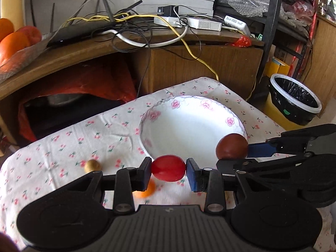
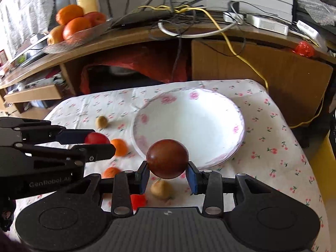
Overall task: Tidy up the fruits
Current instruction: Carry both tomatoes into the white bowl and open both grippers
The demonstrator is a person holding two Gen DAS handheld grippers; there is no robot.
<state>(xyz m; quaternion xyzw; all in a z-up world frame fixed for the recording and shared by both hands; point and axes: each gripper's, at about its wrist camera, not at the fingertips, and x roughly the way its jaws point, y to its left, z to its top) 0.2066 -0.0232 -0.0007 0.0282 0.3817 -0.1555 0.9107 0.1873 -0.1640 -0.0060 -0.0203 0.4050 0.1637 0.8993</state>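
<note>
Red fruit, brown fruit, both gripped

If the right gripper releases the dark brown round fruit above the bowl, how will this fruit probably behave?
The dark brown round fruit looks smooth and nearly spherical, so it would likely roll. The white floral bowl has sloped walls and should probably contain it. Its glossy skin may slip between the right gripper pads.

Glossy white ceramic-looking bowl with pink flowers; matt printed cloth over the table; smooth shiny red fruit; dark brown fruit with a dull sheen; matt black plastic gripper bodies
</note>
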